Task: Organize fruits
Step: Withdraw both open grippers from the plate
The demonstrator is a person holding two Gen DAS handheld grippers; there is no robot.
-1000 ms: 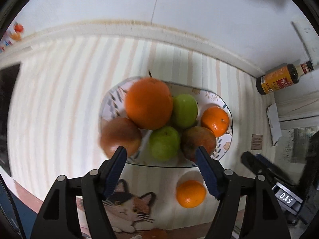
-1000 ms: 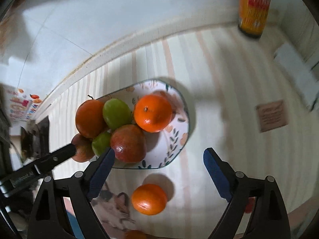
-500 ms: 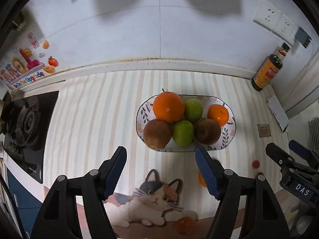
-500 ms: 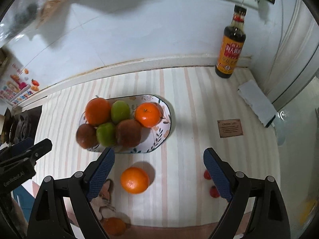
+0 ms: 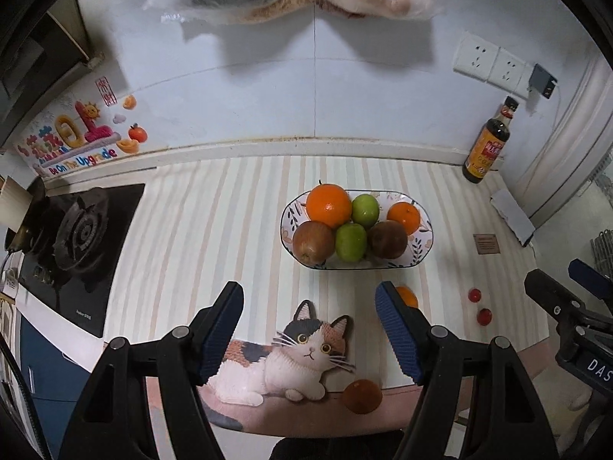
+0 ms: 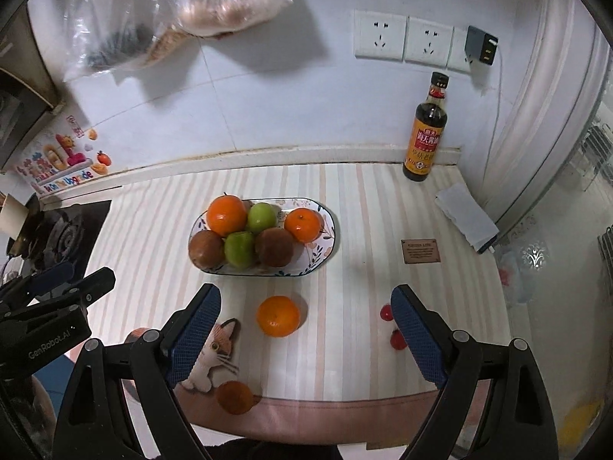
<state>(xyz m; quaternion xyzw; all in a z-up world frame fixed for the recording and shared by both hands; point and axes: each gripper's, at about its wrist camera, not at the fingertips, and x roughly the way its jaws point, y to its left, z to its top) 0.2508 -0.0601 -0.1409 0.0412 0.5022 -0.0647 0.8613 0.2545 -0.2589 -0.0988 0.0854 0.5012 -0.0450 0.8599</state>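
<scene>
- Sat heaped in patterned oval plate [image 6: 325, 247]: two oranges [image 6: 227, 215], two green apples [image 6: 262, 217], two reddish-brown fruits [image 6: 274, 246].
- Lay loose nearby: one orange [image 6: 277, 315].
- Gaped empty: left gripper [image 5: 308, 312], right gripper [image 6: 305, 316].

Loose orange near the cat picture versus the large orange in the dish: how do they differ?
The loose orange lies alone on the striped mat; the large orange sits in the patterned dish, touching a green apple. The large orange shows a dark stem on top; the loose one shows none. Both are round and bright orange.
</scene>
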